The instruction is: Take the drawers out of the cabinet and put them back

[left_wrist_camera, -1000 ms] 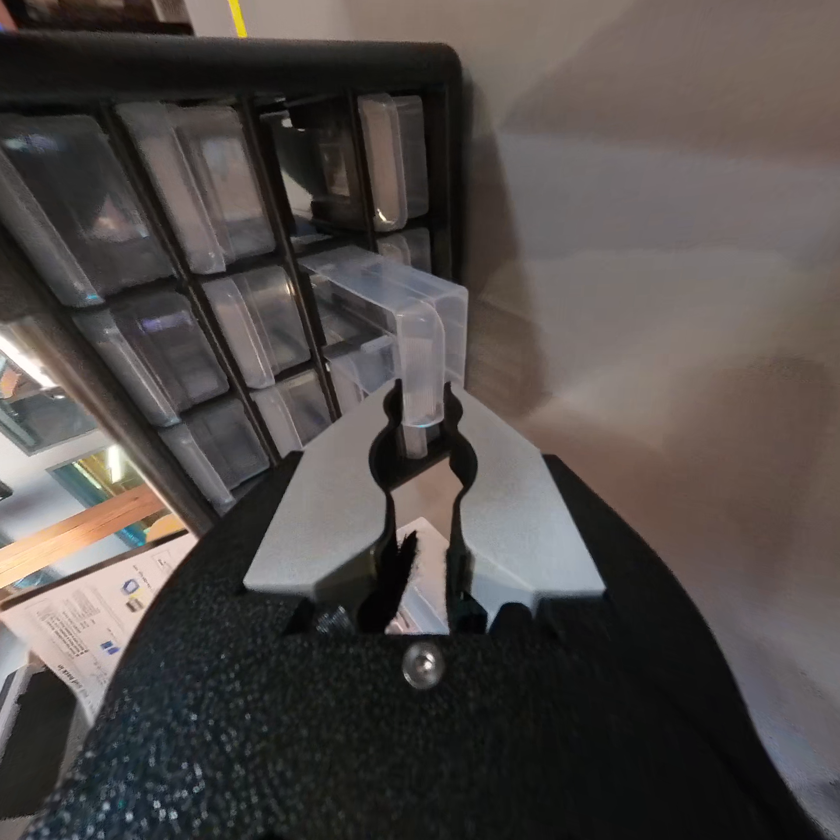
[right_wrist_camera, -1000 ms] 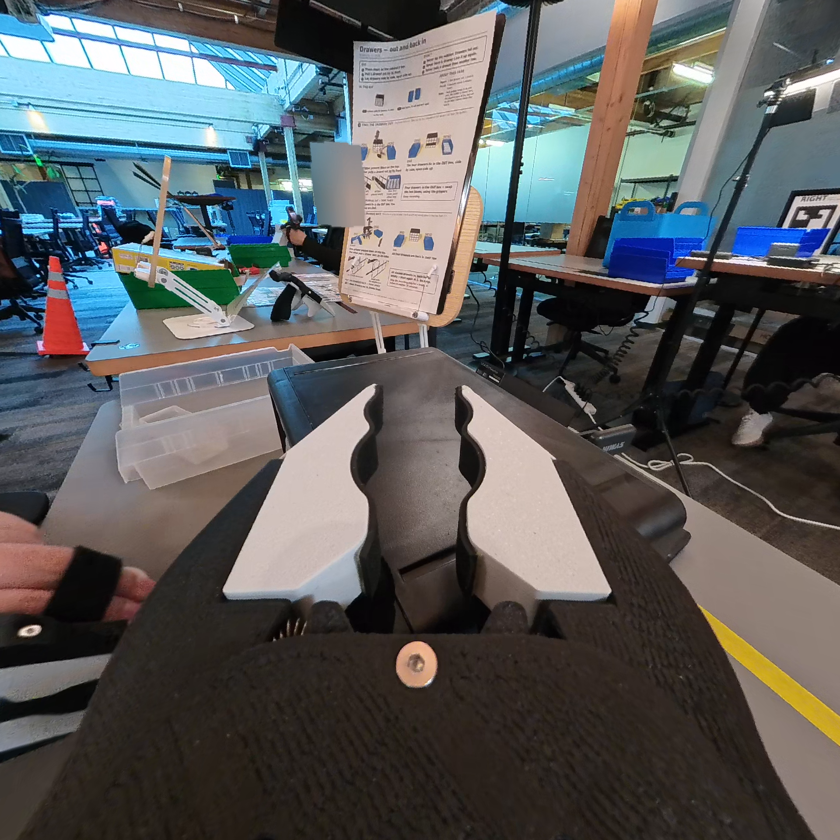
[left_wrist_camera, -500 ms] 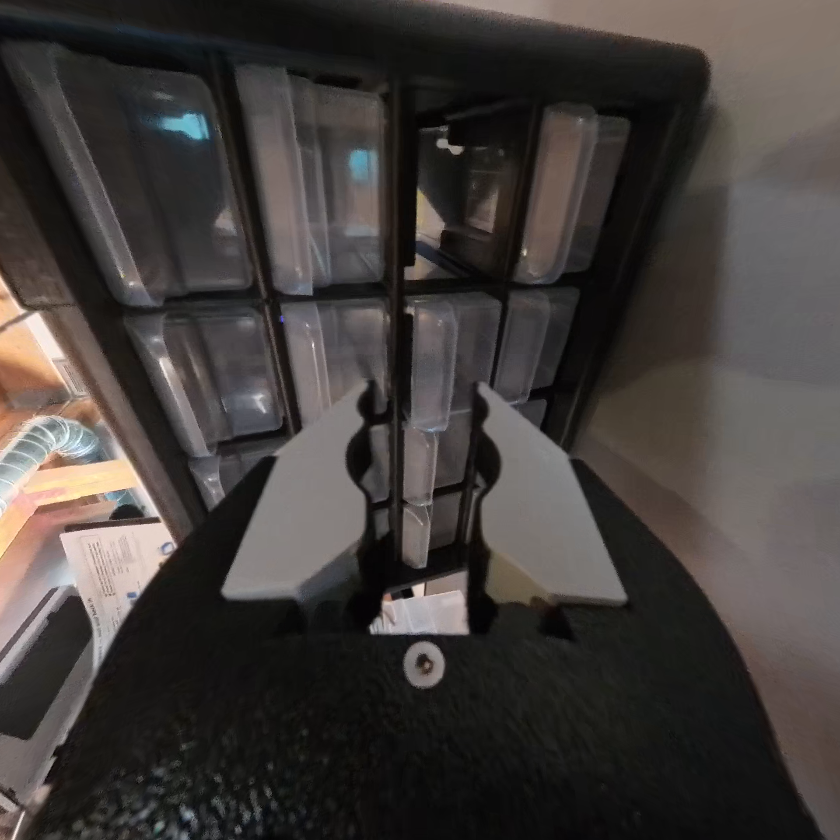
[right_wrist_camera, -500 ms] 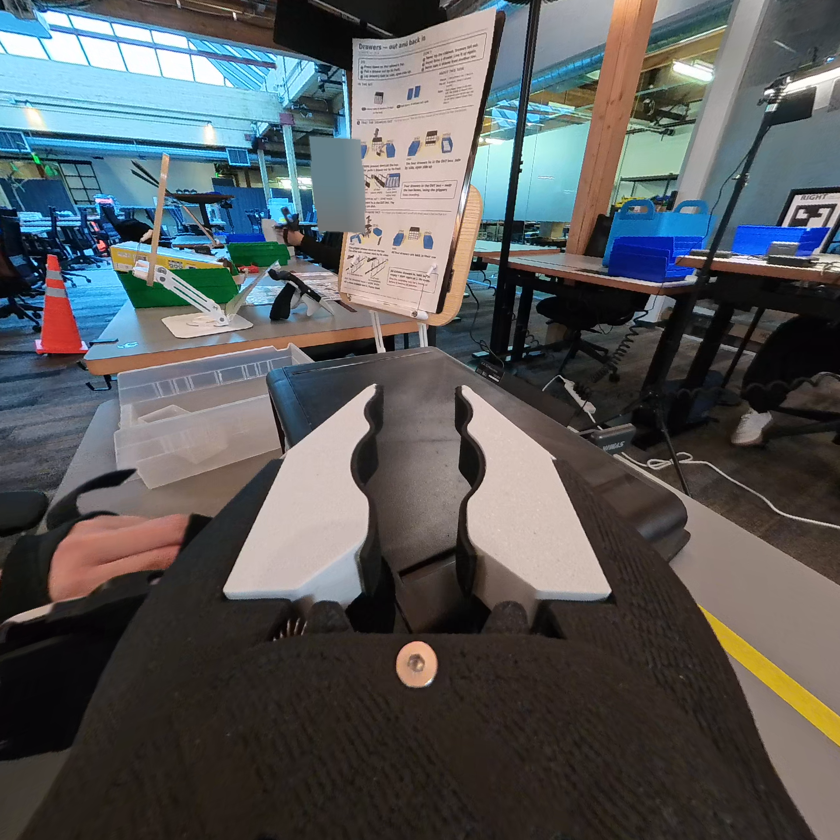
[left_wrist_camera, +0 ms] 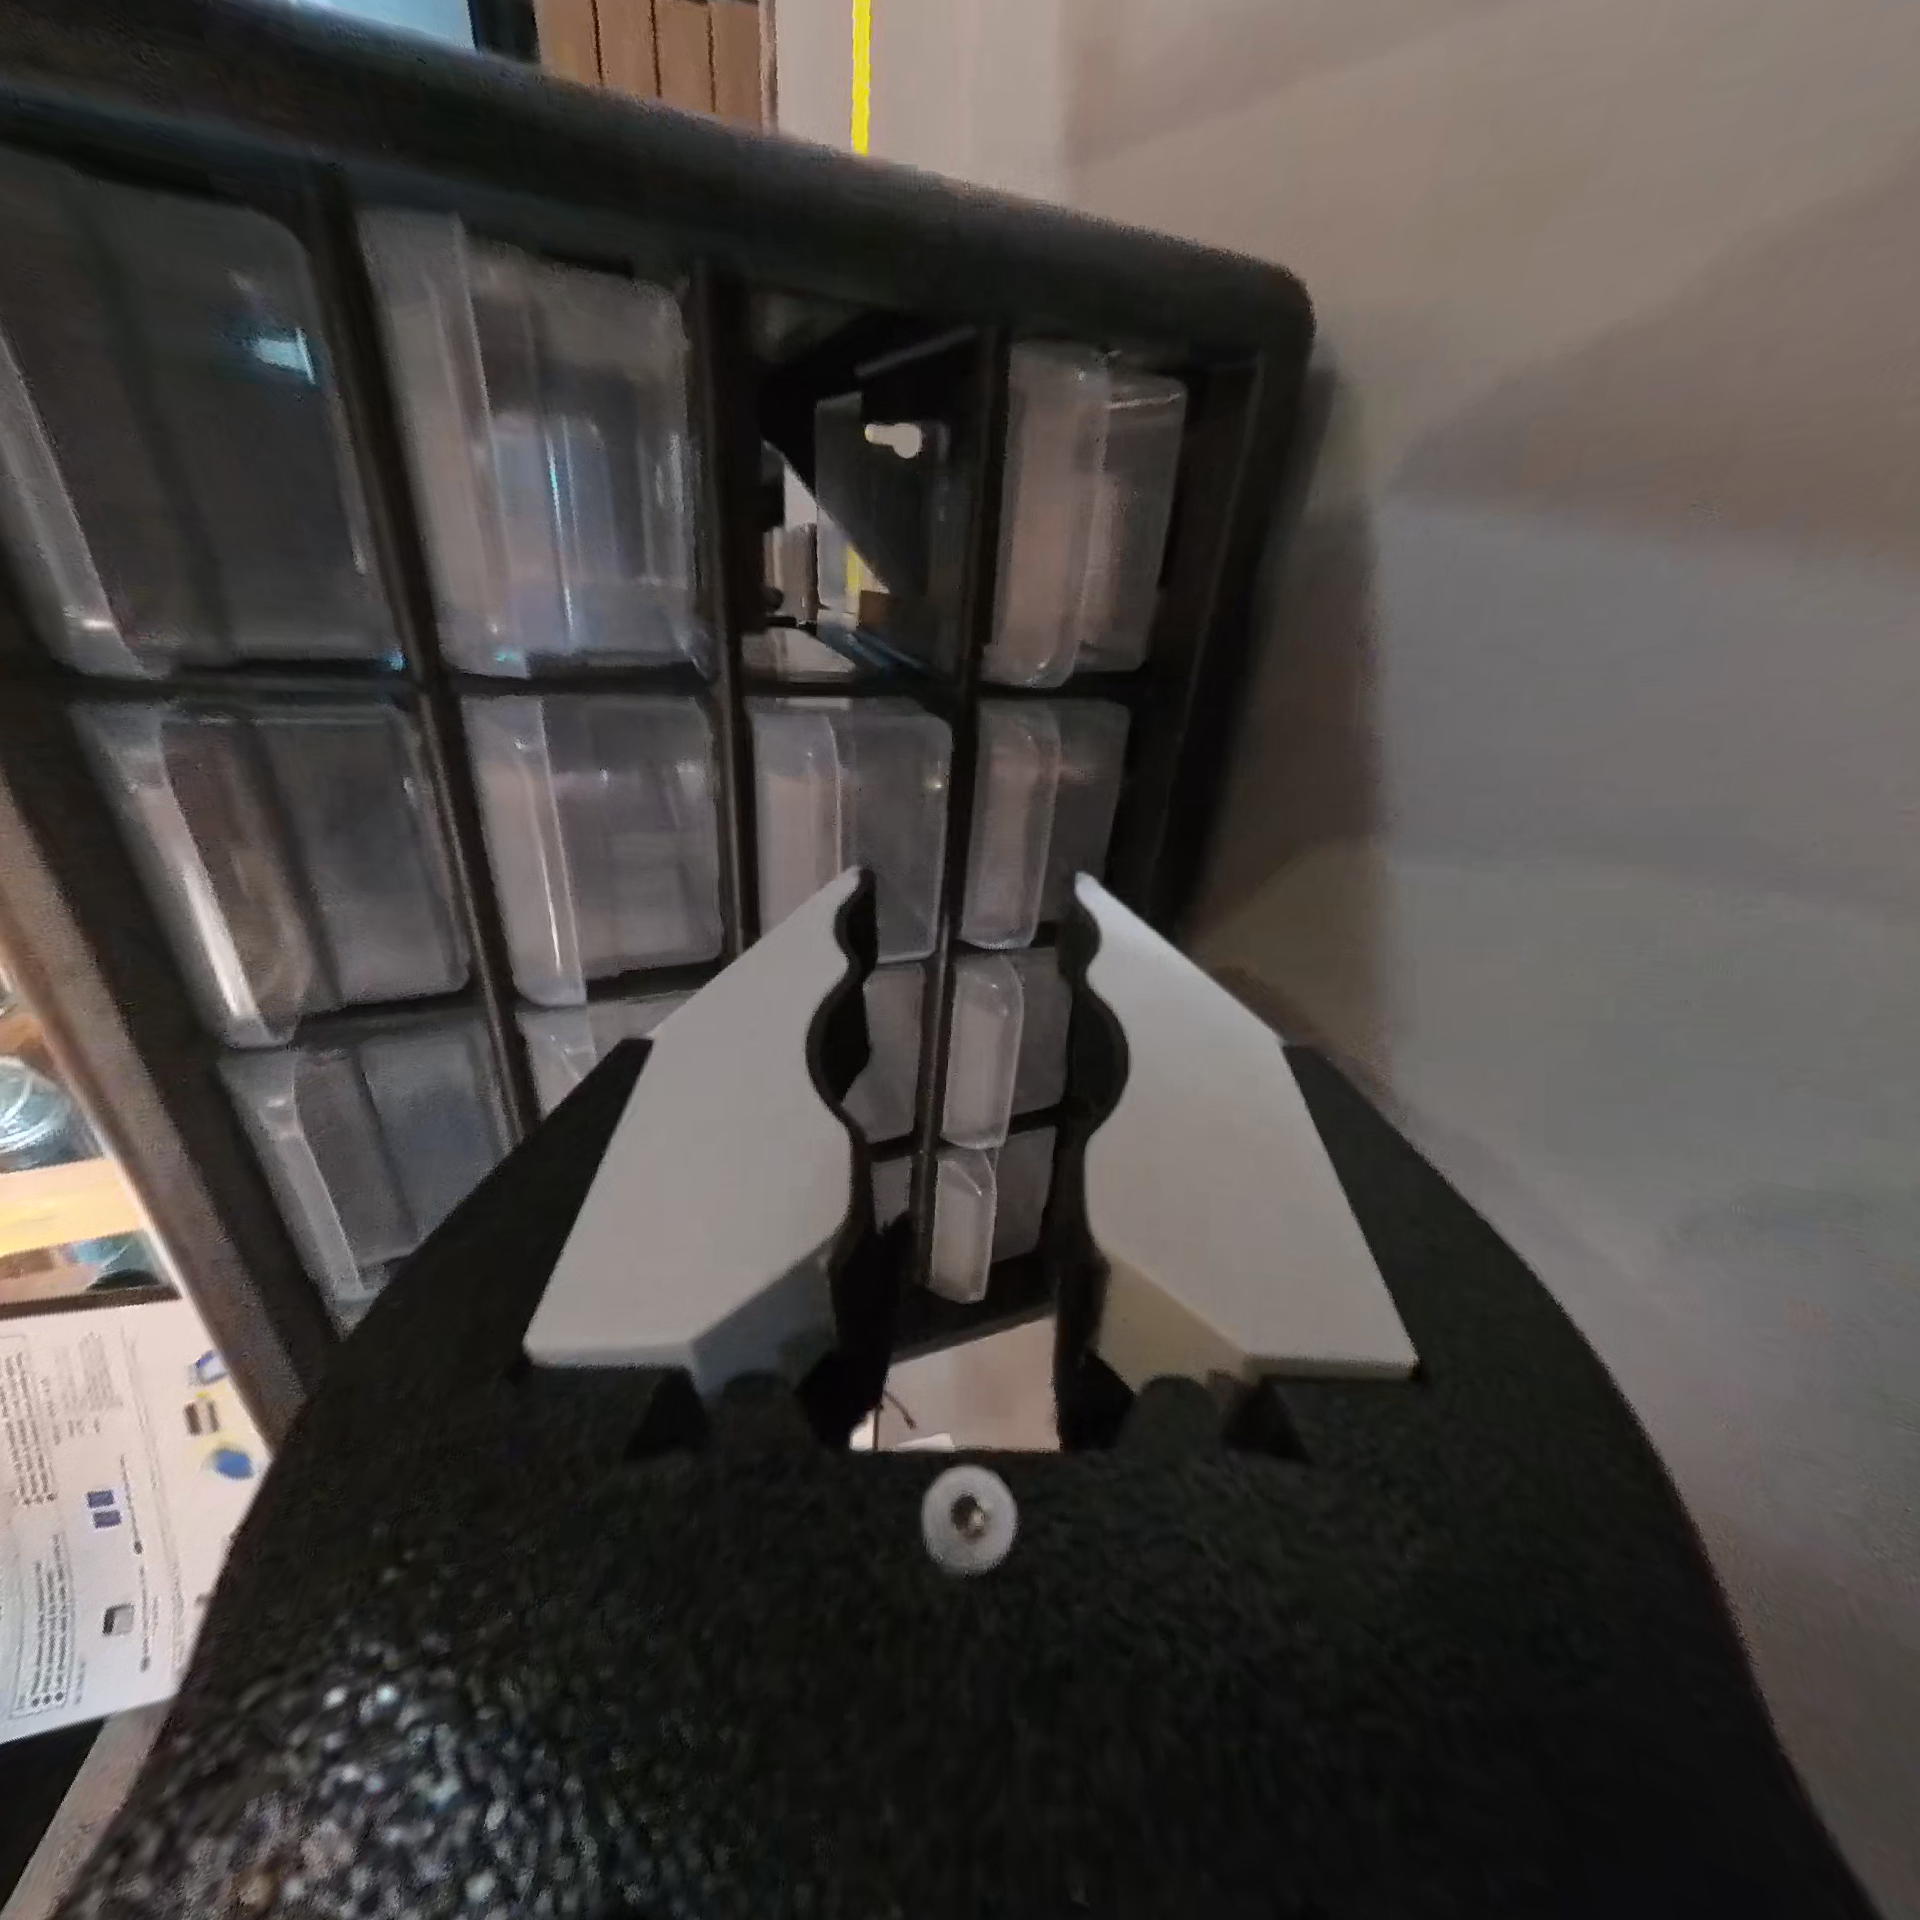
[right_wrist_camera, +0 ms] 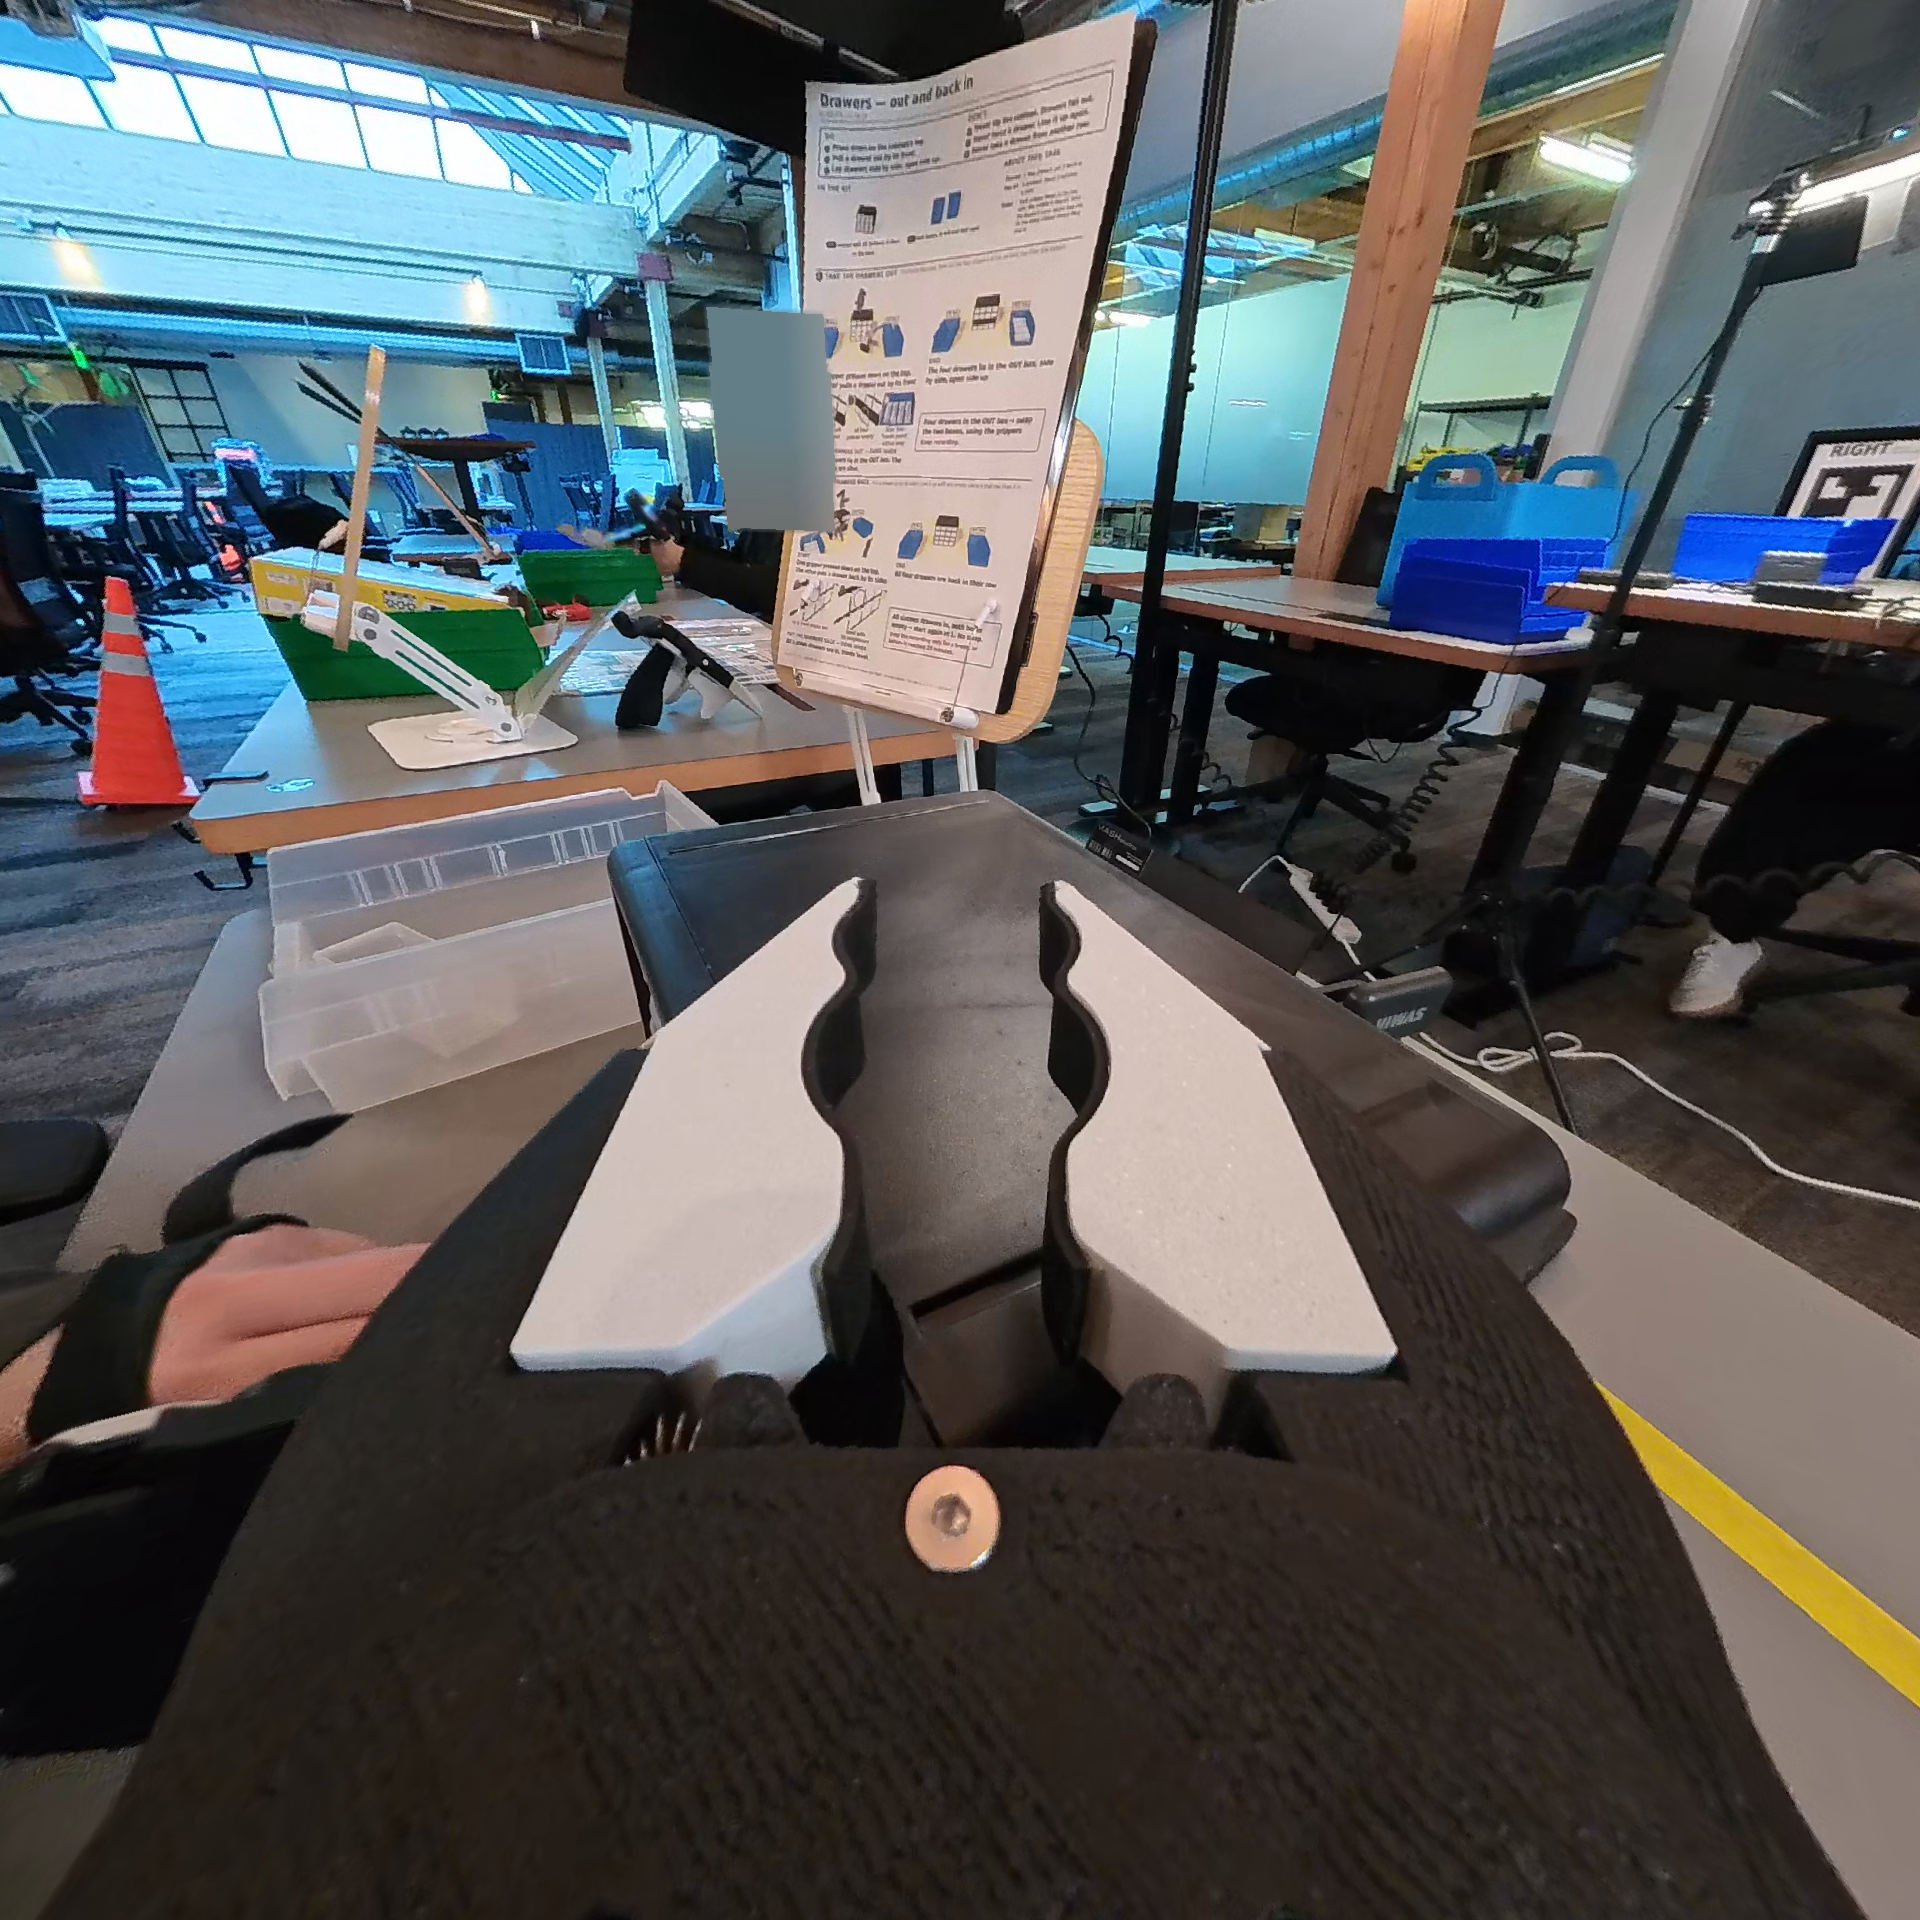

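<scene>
Left wrist view: left gripper [left_wrist_camera: 966, 894], jaws apart and empty, faces the cabinet [left_wrist_camera: 727, 260]; one top-row slot [left_wrist_camera: 862, 520] stands vacant, the other drawers seated.

Right wrist view: right gripper [right_wrist_camera: 956, 899], jaws apart, rests above the cabinet top; a clear tray [right_wrist_camera: 447, 935] lies alongside. Judged step: reinsertion. Next: fetch a removed drawer.

right gripper [right_wrist_camera: 956, 904] – agape, empty | over black cabinet [right_wrist_camera: 935, 997] top

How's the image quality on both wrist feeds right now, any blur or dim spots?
Left wrist view: dim and softly blurred, the cabinet drawers smeared, with glare on their clear fronts. Right wrist view: bright and sharp, with wide-angle bending at the edges; the open tongs are crisp.
</scene>
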Motion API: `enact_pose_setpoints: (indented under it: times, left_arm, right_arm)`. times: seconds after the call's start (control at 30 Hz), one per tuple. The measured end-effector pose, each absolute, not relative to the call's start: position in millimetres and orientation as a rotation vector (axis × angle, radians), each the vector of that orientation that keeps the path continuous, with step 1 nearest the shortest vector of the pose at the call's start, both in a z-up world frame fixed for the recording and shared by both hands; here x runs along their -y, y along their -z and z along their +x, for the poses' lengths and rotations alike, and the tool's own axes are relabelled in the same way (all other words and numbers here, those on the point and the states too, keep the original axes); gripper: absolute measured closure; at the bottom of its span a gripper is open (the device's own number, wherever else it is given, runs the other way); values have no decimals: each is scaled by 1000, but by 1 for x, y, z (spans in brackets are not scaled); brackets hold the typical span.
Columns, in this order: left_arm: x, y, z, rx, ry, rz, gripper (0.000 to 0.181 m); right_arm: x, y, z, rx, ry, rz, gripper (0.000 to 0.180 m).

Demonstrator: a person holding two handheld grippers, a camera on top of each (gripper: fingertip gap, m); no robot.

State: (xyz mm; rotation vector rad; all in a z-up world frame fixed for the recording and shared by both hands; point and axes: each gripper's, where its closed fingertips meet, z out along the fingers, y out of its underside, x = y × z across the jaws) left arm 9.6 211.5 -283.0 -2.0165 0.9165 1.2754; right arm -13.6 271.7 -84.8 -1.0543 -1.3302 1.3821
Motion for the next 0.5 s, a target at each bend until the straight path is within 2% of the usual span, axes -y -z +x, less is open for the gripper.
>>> enact_pose_setpoints:
  times: [0.13, 0.3, 0.5]
  left_arm:
    - [-223, 283, 4, -909, -1260, -2049, 157]
    - [-205, 288, 17, -962, -1201, -2052, 140]
    - [-113, 288, 4, -803, -801, -2276, 114]
  right_arm:
    - [-272, 84, -13, 1324, -1393, -1051, 150]
    - [-272, 84, -14, 1326, -1386, -1052, 150]
    - [-272, 84, -12, 1319, -1402, -1049, 150]
